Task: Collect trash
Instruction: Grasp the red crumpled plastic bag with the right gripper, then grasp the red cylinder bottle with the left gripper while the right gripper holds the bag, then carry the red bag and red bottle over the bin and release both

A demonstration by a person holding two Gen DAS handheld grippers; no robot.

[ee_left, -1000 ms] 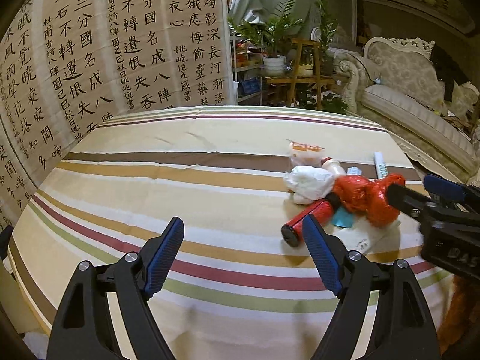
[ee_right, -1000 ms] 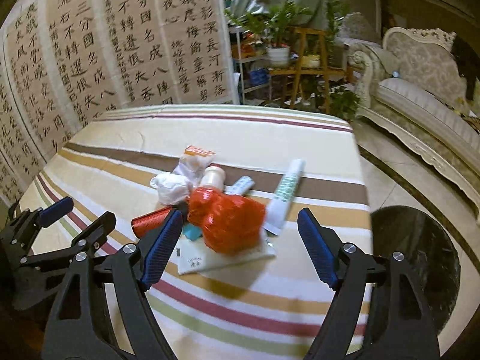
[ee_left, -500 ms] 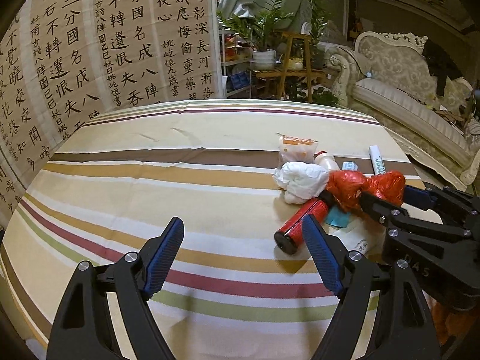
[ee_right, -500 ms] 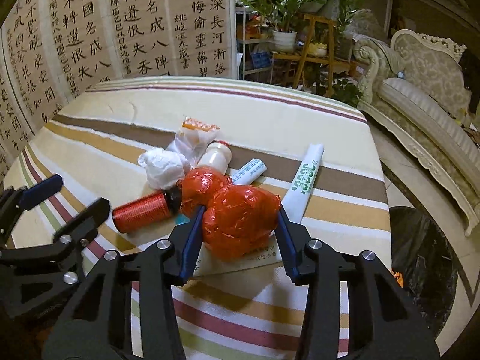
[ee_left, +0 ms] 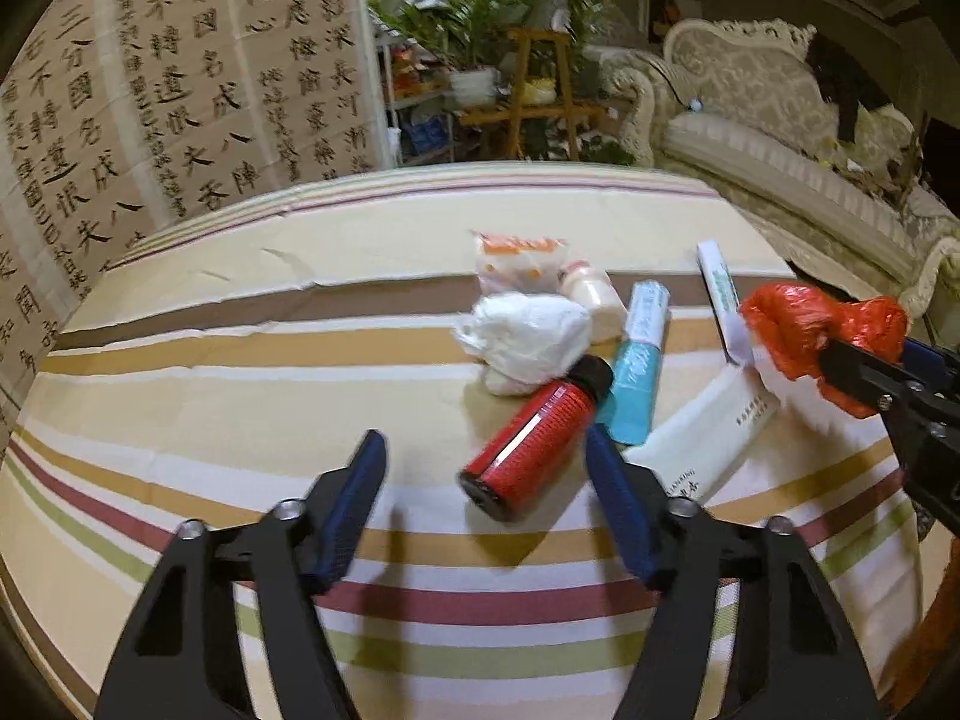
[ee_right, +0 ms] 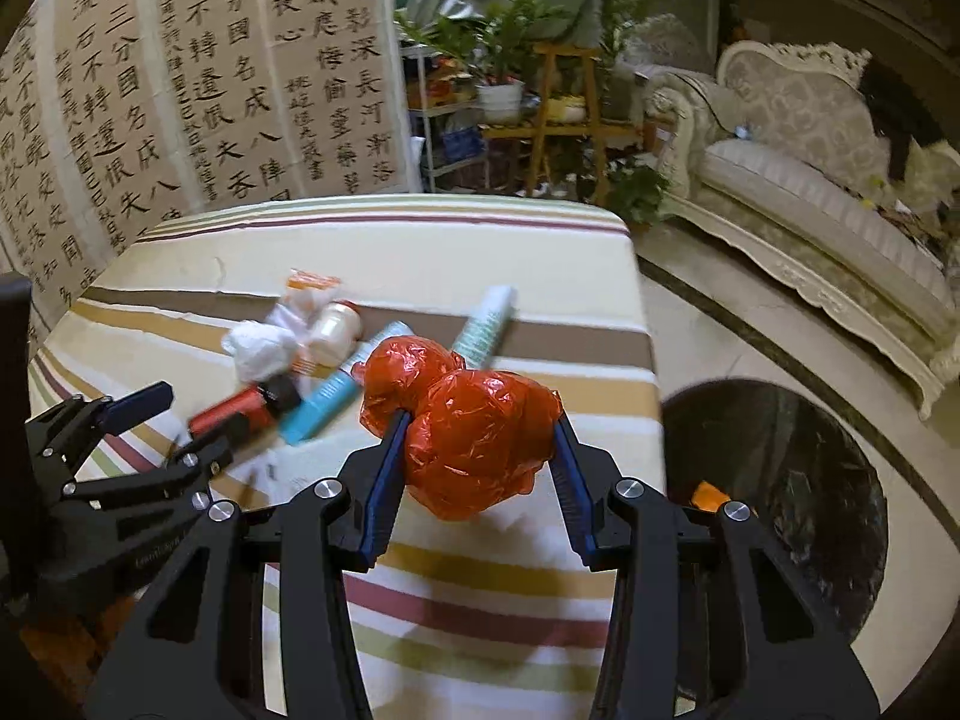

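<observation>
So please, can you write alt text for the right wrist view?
The right gripper holds a crumpled red plastic bag between its jaws, above a striped tablecloth. Behind lie a red bottle, tubes and white wrappers.

The near and left parts of the striped worktop (ee_left: pixel 198 396) are lying bare, so a tool is finding lots of room there. On the right side, a red bottle (ee_left: pixel 534 438), a white wad (ee_left: pixel 525 339), a blue tube (ee_left: pixel 639 384) and a white tube (ee_left: pixel 708 432) are crowding together. The wall of writing (ee_left: pixel 150 96) is blocking the far left side.
</observation>
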